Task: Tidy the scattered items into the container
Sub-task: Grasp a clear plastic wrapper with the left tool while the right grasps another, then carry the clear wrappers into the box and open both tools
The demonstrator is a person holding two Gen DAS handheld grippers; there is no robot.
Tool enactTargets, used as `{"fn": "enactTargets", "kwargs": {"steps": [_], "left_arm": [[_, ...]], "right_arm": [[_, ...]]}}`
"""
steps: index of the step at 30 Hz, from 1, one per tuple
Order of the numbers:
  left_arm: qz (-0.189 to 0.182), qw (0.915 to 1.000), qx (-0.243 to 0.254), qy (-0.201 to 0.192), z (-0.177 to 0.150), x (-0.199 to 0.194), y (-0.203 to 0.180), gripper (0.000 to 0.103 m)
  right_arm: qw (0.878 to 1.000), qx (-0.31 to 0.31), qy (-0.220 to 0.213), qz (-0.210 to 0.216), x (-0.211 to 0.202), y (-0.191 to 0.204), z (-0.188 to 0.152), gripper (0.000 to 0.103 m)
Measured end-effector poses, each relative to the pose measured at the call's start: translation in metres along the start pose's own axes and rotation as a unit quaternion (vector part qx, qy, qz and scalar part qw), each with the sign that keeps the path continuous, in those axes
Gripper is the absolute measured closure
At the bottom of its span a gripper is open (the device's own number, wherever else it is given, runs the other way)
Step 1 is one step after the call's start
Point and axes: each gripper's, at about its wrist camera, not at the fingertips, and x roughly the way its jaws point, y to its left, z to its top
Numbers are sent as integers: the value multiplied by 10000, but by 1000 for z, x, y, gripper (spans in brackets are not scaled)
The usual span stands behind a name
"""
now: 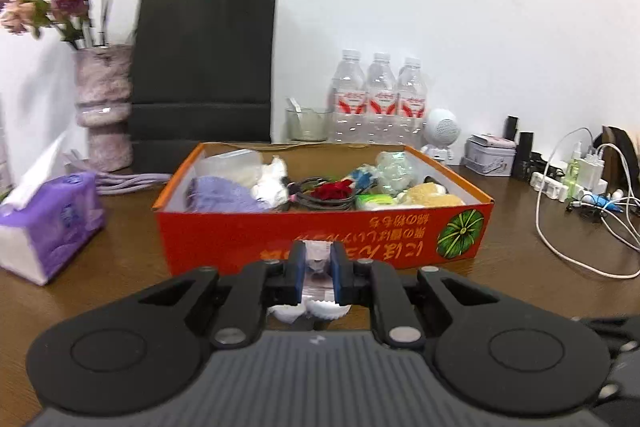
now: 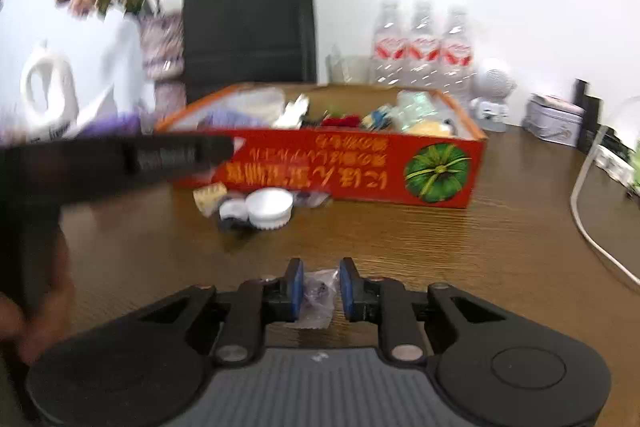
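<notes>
Left gripper (image 1: pixel 316 269) is clamped on a clear plastic packet (image 1: pixel 317 259) in front of the red cardboard box (image 1: pixel 320 235). Right gripper (image 2: pixel 319 287) has a similar small clear bag (image 2: pixel 318 301) between its pads; blur hides whether they press it. On the wooden table (image 2: pixel 400 247) beside the box lie a white ribbed cap (image 2: pixel 269 207) and small wrapped bits. Inside the box sit a purple cloth (image 1: pixel 220 193), coiled cable (image 1: pixel 316 197), red item, and yellow sponge (image 1: pixel 430 195).

Red box (image 1: pixel 248 239): upside-down yellow Japanese print beside a green pumpkin picture (image 1: pixel 460 233), not legible. Water bottles (image 1: pixel 378 99): red-white labels, unreadable.
</notes>
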Motion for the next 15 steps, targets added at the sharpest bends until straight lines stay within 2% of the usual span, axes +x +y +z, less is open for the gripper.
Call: {"fn": "enactTargets", "kwargs": {"steps": [4, 9, 15], "left_arm": [[-185, 9988, -355, -274, -18, -62, 4, 89], [-209, 9976, -350, -559, -35, -125, -5, 89], [-201, 9965, -346, -739, -33, -152, -10, 89]], "right_arm": [[9994, 40, -330, -10, -42, -4, -3, 85], [9957, 245, -886, 64, -87, -4, -9, 85], [9911, 239, -1291, 228, -119, 4, -8, 85]]}}
